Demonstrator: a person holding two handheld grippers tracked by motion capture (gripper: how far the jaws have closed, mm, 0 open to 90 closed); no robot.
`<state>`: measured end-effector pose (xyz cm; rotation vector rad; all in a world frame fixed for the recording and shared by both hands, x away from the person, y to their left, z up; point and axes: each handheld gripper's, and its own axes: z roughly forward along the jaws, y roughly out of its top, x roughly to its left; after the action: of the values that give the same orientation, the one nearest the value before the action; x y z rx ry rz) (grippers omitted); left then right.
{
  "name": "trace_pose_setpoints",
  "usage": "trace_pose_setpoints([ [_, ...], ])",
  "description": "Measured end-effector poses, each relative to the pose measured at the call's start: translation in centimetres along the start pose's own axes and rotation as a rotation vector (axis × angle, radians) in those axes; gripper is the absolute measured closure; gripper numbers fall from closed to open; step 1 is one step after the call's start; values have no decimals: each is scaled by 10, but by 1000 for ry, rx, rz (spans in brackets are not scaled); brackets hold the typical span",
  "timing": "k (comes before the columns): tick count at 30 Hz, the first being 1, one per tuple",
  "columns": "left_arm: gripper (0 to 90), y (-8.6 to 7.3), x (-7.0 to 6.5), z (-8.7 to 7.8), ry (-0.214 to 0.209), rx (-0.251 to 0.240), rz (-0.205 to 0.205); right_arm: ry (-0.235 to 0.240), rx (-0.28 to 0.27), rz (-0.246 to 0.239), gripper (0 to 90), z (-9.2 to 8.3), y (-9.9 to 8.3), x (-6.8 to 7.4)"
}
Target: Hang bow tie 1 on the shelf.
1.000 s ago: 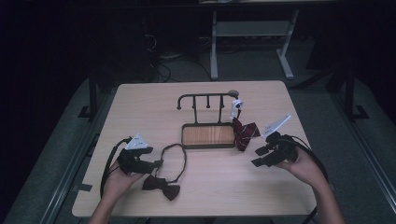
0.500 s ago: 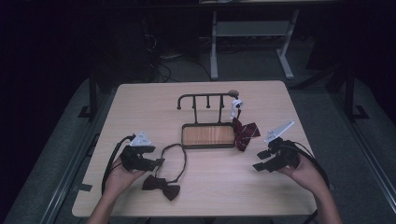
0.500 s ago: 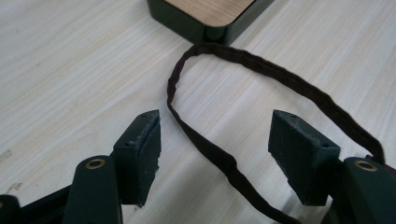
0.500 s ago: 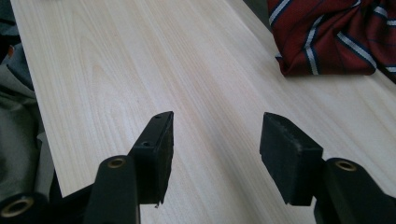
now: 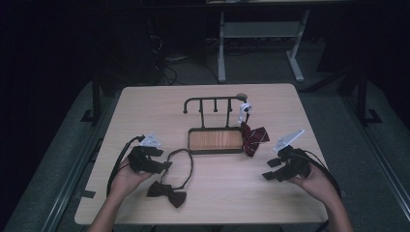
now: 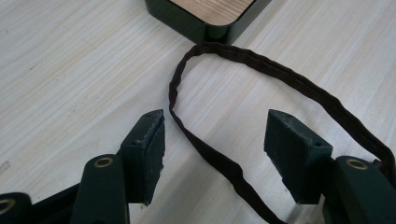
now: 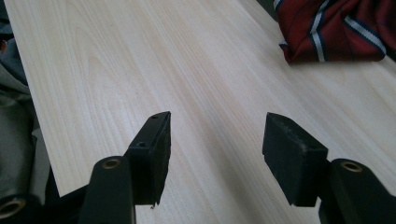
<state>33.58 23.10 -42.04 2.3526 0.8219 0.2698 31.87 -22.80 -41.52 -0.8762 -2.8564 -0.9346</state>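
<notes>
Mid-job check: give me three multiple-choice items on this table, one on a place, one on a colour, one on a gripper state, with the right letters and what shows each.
1. Where does the dark bow tie lie?
A. on the table in front of the rack, near the left gripper
B. hung on the rack
C. on the floor

2. What colour is the tie beside the rack's wooden base?
A. plain green
B. red with pale stripes
C. yellow

3. How does the left gripper stand to the bow tie's strap?
A. shut on it
B. open, with the strap between the jaws
C. open, far from it

Key:
1 A: the high view shows it flat on the table.
2 B: the right gripper view shows red cloth with pale stripes.
3 B: both pads stand clear of the strap, though the jaws have just been closing.
</notes>
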Motion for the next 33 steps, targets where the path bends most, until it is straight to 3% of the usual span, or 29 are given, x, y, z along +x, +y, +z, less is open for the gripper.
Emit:
trace_pose_setpoints([
  [15, 428, 17, 5, 9, -6, 76, 26, 3, -4, 0, 431, -3, -4, 3],
  [20, 451, 20, 10, 14, -8, 87, 17, 5, -11, 4, 433, -4, -5, 2],
  [33, 597, 28, 27, 35, -5, 152, -1, 8, -20, 13, 438, -8, -8, 2],
])
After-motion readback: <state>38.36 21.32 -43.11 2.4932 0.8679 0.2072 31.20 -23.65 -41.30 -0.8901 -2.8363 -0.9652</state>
